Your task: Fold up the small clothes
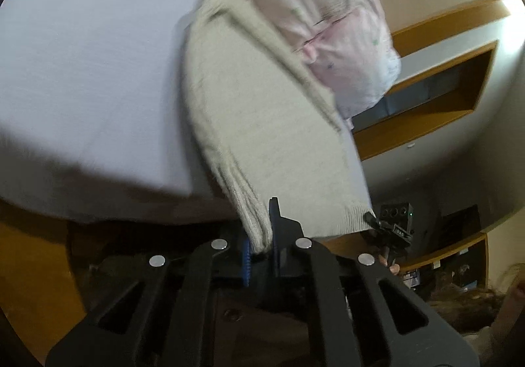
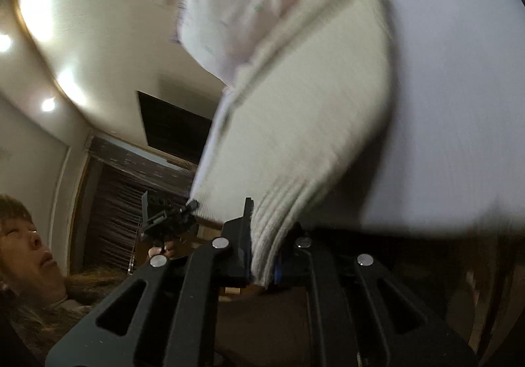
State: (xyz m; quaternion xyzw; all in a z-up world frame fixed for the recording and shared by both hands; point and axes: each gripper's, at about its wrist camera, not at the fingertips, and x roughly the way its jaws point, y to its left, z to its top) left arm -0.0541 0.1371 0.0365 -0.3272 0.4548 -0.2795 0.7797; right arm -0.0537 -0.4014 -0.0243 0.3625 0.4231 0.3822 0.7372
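A cream knit garment (image 1: 262, 111) hangs stretched between both grippers, lifted off the white table (image 1: 82, 71). My left gripper (image 1: 262, 235) is shut on one ribbed corner of it. My right gripper (image 2: 262, 255) is shut on the other ribbed corner of the knit garment (image 2: 311, 104). A pink patterned garment (image 1: 344, 39) lies bunched at its far end, and shows blurred in the right wrist view (image 2: 236, 6). The right gripper shows in the left wrist view (image 1: 393, 222), and the left gripper in the right wrist view (image 2: 170, 216).
The white table (image 2: 459, 71) fills one side of each view. Wooden wall shelves (image 1: 443, 88) and a lower shelf unit (image 1: 452, 265) stand beyond. The person's face (image 2: 26, 242) is at the lower left. A dark panel (image 2: 174, 127) is on the wall.
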